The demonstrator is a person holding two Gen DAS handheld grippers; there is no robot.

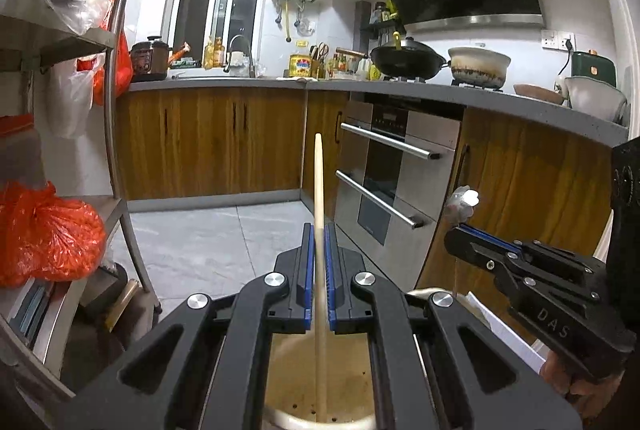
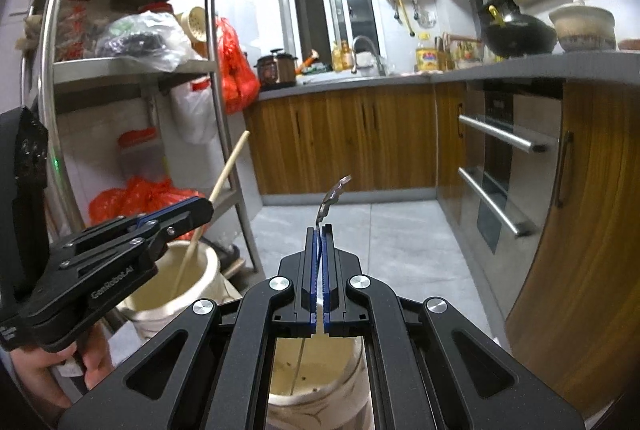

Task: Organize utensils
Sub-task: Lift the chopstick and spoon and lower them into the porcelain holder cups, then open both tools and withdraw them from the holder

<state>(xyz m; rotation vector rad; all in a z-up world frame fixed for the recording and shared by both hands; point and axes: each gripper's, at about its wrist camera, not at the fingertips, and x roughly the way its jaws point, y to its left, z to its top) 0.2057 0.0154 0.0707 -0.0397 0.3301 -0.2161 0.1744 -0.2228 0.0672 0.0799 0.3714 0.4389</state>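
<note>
Left wrist view looks past the left gripper (image 1: pixel 319 270), whose blue pads are clamped on a wooden chopstick (image 1: pixel 318 197). Its lower end reaches down into a cream holder (image 1: pixel 288 418) directly beneath, and its tip stands upright above the jaws. At the right edge, the right gripper (image 1: pixel 460 230) is closed on a metal utensil (image 1: pixel 464 203), probably a spoon, though glare blurs its end. From the right wrist, that utensil (image 2: pixel 330 197) rises from the shut pads while its thin handle drops into a second cream holder (image 2: pixel 348 382) below. Kitchen cabinets (image 1: pixel 208 141) stand behind.
</note>
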